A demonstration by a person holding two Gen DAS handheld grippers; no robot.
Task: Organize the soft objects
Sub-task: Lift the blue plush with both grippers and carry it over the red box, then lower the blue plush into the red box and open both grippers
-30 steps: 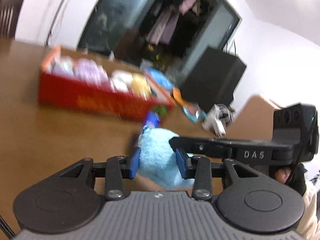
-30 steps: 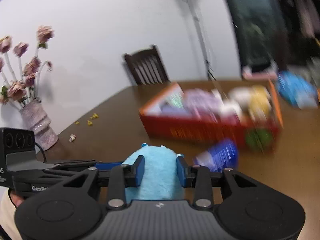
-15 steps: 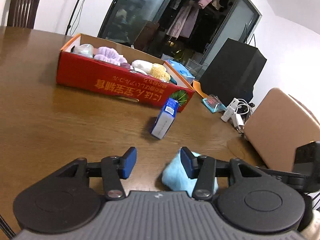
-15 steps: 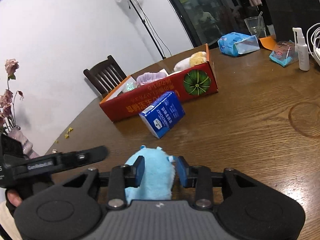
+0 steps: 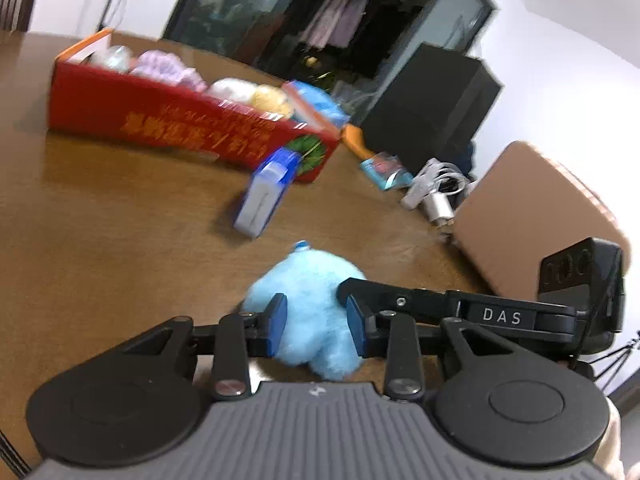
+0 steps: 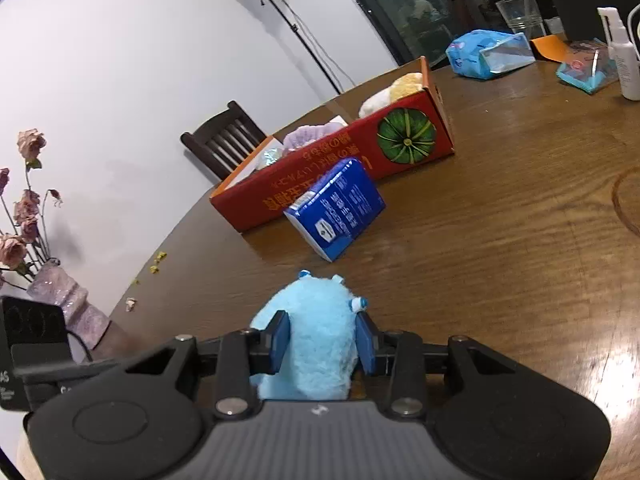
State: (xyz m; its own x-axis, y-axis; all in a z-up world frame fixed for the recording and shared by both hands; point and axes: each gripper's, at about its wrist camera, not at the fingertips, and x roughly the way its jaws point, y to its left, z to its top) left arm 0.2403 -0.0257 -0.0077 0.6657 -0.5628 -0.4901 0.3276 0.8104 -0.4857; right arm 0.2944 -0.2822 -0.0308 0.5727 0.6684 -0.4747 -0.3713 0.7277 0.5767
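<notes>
A light blue plush toy (image 5: 308, 304) sits between the fingers of both grippers, just above the brown table. My right gripper (image 6: 323, 342) is shut on the plush (image 6: 316, 344) and presses its sides. My left gripper (image 5: 316, 330) has its pads on either side of the same toy; whether they press it I cannot tell. The right gripper's arm (image 5: 460, 308) crosses the left wrist view from the right. A red cardboard box (image 6: 340, 168) holding several soft items stands farther back; it also shows in the left wrist view (image 5: 180, 124).
A blue carton (image 6: 338, 210) leans against the red box. A blue tissue pack (image 6: 488, 54), a plastic cup (image 6: 518, 12), a spray bottle (image 6: 622, 56) and small packets lie beyond. A vase of dried roses (image 6: 60, 300) stands at left. A brown pad (image 5: 532, 216) and cables (image 5: 436, 192) lie at right.
The left gripper, open and beside the plush half a second ago, has come back around it. The right gripper has kept its hold and shifted little.
</notes>
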